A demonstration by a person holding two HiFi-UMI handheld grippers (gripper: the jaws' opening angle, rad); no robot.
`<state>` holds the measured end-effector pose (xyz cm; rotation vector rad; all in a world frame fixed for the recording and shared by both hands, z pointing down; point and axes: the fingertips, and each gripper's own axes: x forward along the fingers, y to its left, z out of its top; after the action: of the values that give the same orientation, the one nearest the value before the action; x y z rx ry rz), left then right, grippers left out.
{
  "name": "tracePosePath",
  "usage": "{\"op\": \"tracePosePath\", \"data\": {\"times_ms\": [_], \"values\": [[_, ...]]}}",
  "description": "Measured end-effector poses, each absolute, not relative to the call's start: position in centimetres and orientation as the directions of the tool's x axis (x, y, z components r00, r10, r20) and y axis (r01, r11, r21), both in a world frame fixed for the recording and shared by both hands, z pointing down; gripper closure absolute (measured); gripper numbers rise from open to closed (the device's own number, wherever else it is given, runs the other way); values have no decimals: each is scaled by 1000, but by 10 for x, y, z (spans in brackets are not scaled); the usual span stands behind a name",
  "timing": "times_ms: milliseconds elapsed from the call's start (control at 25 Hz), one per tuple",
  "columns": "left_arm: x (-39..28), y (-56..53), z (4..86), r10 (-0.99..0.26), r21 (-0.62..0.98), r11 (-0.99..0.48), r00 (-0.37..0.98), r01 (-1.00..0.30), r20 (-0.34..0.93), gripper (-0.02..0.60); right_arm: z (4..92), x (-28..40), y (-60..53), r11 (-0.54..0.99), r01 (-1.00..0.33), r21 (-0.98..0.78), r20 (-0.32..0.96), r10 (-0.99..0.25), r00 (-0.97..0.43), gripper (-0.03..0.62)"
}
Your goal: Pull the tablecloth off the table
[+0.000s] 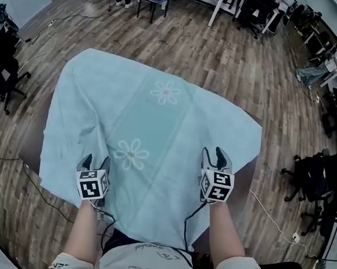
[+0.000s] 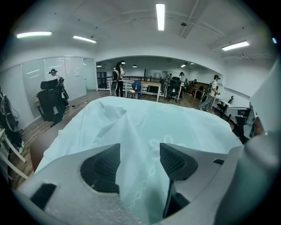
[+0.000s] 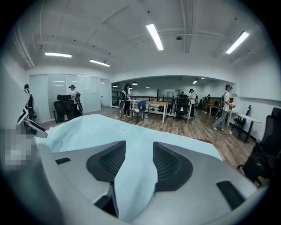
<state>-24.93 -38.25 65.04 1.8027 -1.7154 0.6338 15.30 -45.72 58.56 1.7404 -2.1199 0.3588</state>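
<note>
The pale blue tablecloth [image 1: 158,112], printed with flowers, lies spread over the table [image 1: 32,141], its near edge hanging toward the person. The left tongs [image 1: 95,163] sit on the cloth at about 7 o'clock, jaws wide apart, with a raised fold of cloth standing between them and not pinched. The right tongs [image 1: 213,159] sit at about 5 o'clock, jaws also parted; a strip of cloth fills the gap between them, loosely.
</note>
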Motion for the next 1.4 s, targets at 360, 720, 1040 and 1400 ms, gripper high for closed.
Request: {"op": "tracePosePath", "data": {"times_ms": [360,720,1040,1400], "values": [[-262,-412,693,-657,51,-31,58,-998,752,284,672,197,-493,137,-990,38,632,-771,-82,362],[-262,-408,712,-598,27,-45,48,-999,800,499,702,208,-498,65,-998,-1,702,-711,-47,559],[-267,-407,696,-640,49,-49,68,-998,765,571,686,201,-499,82,-996,14,677,-734,-51,577],[-244,-407,657,-698,72,-127,141,-989,702,571,656,179,-490,107,-994,-3,625,-776,-86,579]]}}
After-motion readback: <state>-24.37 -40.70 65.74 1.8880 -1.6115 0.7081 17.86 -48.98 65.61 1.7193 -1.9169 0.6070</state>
